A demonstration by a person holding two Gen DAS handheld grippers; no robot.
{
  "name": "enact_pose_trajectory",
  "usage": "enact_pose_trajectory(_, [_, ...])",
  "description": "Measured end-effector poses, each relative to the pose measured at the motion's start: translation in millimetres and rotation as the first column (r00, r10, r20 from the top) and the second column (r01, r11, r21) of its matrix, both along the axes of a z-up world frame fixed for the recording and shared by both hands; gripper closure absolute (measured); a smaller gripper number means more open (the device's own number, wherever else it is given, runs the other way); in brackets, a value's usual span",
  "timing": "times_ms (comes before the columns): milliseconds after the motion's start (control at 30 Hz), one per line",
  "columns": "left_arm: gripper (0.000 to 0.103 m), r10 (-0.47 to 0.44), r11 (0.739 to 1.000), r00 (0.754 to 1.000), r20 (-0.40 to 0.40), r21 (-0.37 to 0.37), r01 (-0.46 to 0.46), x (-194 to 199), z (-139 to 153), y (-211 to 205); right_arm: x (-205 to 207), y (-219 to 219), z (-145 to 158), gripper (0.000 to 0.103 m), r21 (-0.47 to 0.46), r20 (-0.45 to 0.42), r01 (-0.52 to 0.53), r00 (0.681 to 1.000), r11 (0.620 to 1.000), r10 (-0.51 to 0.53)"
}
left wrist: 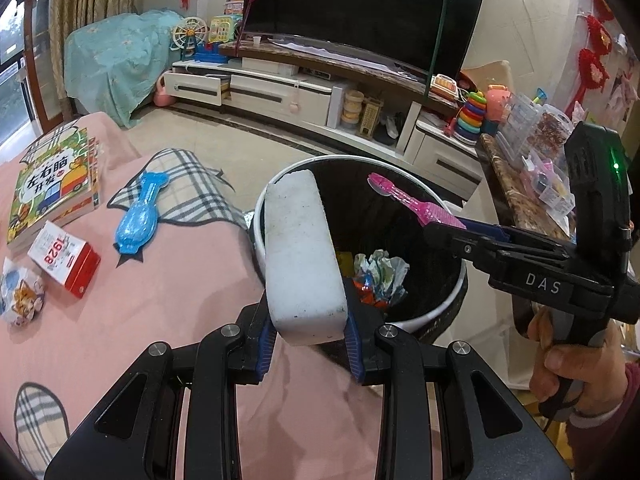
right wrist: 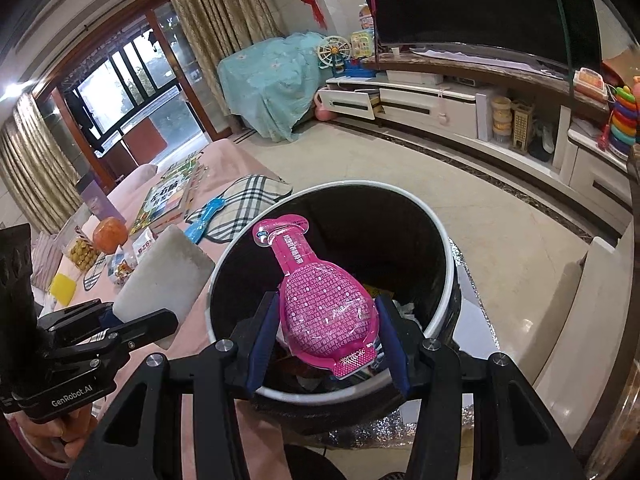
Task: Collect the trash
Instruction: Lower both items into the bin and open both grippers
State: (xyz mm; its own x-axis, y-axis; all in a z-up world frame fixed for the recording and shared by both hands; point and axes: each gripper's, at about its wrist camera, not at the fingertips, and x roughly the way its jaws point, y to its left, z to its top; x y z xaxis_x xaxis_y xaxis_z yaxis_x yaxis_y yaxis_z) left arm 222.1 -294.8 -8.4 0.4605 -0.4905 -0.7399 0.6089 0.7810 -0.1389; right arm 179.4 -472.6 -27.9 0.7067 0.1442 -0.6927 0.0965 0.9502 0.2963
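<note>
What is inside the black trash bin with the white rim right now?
Inside the black trash bin with the white rim lie a crumpled white paper wad and orange-red wrappers. The white foam block hides the bin's left side.

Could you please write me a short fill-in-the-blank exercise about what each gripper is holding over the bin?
1. The left gripper is shut on a white ____ block.
2. The right gripper holds a flat packet coloured ____.
3. Both items hang over the open ____, which already holds crumpled wrappers.
4. A similar packet on the pink cloth is ____.

Missing words: foam; pink; bin; blue
</note>
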Motion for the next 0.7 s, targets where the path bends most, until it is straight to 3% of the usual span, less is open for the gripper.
enact_pose_trajectory(700, [0.075, -0.028, 0.999, 0.999, -0.019, 0.034, 0.029, 15, -7, -29, 17, -12, -6, 0.053, 0.004, -0.035, 0.016, 0.999, 1.0, -0.016])
